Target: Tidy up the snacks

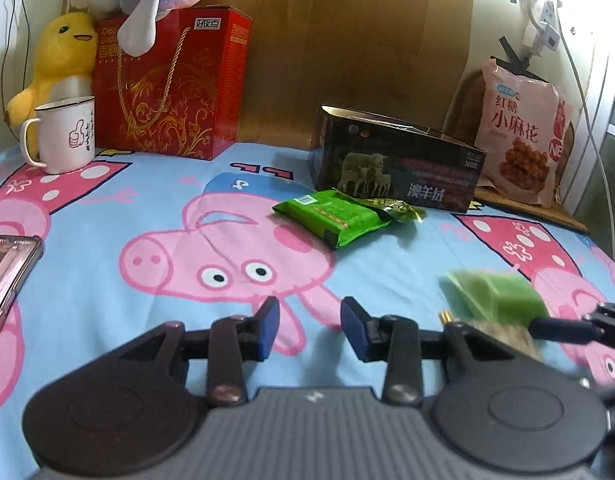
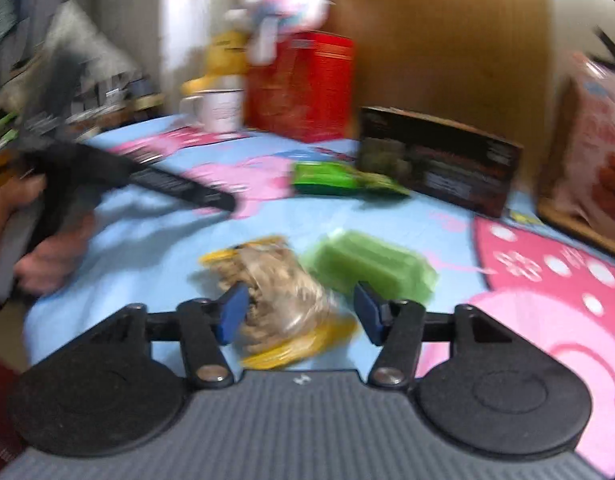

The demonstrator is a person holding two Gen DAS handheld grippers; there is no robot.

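A dark green snack packet point(image 1: 339, 216) point(image 2: 331, 178) lies on the cartoon-pig sheet, in front of an open-topped black box point(image 1: 399, 160) point(image 2: 439, 160). Nearer lie a light green packet point(image 1: 495, 292) point(image 2: 371, 268) and a clear bag of beige snacks with yellow ends point(image 2: 279, 292). My right gripper point(image 2: 301, 306) is open, and the clear bag lies between its blue pads; the right pad stands apart from the bag. My left gripper point(image 1: 310, 322) is open over bare sheet with nothing between its fingers. The right wrist view is blurred.
A pink snack bag point(image 1: 519, 128) leans at the back right on a wooden board. A red gift box point(image 1: 167, 88), a white mug point(image 1: 63, 136) and plush toys stand at the back left. A phone point(image 1: 7, 268) lies at the left edge. A hand point(image 2: 47, 256) shows at left.
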